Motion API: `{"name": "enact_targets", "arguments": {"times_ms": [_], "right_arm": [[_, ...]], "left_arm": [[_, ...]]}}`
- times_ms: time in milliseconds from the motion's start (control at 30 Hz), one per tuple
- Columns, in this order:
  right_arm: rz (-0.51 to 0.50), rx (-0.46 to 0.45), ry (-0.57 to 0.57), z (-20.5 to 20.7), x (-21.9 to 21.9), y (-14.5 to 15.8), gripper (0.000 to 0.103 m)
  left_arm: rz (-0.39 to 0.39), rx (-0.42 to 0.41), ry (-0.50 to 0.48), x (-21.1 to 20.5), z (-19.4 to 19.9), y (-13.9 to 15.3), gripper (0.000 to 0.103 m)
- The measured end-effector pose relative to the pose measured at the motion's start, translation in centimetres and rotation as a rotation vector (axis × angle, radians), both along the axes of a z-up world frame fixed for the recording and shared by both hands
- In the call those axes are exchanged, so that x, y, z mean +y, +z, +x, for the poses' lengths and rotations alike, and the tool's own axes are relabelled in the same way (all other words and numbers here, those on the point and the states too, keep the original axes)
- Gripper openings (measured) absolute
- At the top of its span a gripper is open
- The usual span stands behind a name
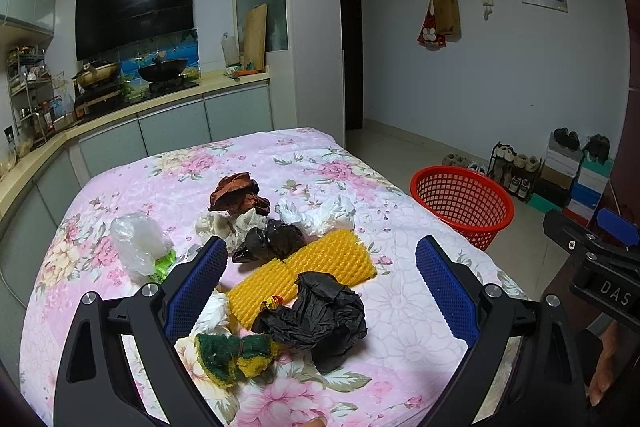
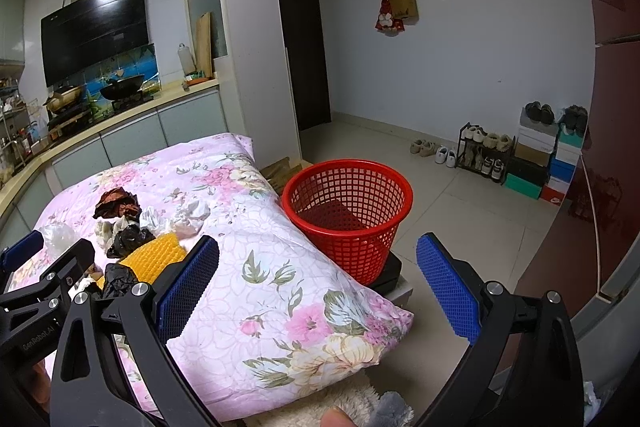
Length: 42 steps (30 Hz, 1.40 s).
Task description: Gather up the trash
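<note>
Still at the start: trash heaped mid-table on the floral cloth (image 1: pixel 168 179), red basket (image 2: pixel 348 211) empty at far right. Left gripper (image 1: pixel 328 279) gaping above black crumpled bag (image 1: pixel 320 315); right gripper (image 2: pixel 320 283) likewise apart, empty. Next, probably: lower, pinch bag, carry rightward.

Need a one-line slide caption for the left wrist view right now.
Open left gripper hovers over crumpled trash on the floral cloth; empty red basket waits beside it.

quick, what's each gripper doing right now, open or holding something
Left gripper: open, holding nothing, above the crumpled black plastic bag.
Right gripper: open, holding nothing, near the red plastic mesh basket.
</note>
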State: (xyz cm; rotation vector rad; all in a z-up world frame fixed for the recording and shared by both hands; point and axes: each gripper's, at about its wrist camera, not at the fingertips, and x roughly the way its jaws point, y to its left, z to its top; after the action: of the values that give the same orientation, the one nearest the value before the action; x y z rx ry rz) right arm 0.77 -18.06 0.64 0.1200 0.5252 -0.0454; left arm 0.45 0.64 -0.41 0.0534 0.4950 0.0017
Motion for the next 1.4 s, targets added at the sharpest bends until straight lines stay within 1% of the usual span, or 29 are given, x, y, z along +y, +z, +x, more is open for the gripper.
{"name": "enact_targets", "arguments": {"times_ms": [1400], "right_arm": [[-0.002,0.01,0.005,0.3,0.51,-0.91,0.096]], "left_arm": [[-0.004,0.007,0.0,0.29,-0.02,-0.11,0.092]]}}
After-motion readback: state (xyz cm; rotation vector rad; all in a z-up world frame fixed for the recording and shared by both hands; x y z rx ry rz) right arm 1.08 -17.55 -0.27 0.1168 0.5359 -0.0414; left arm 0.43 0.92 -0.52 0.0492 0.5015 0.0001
